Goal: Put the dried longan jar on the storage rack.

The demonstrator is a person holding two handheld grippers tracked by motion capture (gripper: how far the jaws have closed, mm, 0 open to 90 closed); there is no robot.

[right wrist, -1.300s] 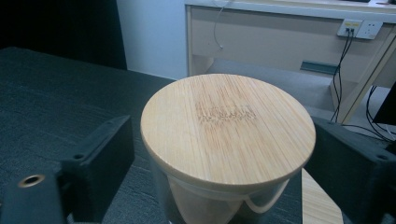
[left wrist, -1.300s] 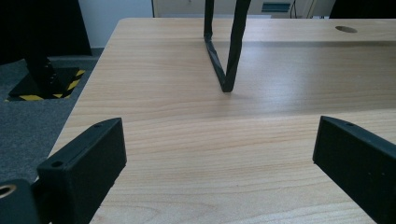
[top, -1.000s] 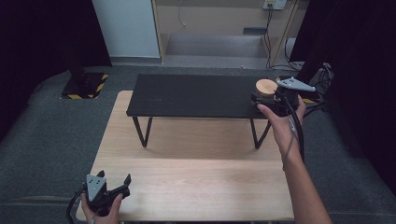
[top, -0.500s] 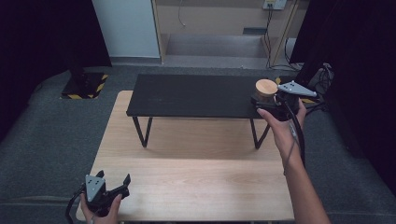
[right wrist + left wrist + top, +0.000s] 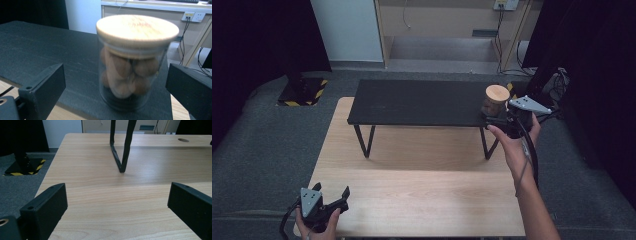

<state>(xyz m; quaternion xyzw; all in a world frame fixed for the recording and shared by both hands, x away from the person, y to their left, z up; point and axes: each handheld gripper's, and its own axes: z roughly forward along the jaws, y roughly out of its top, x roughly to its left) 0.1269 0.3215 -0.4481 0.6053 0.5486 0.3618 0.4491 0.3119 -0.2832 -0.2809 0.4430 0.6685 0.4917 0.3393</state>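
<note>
Where two grippers wait: one jar [image 5: 135, 62].

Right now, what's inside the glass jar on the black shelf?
Through the glass jar you can see rounded brown, nut-like pieces. The wooden lid covers the top, and the pieces hide the jar's bottom.

Jar [image 5: 133, 62] blurred — its contents brown, rounded, unidentifiable
</note>
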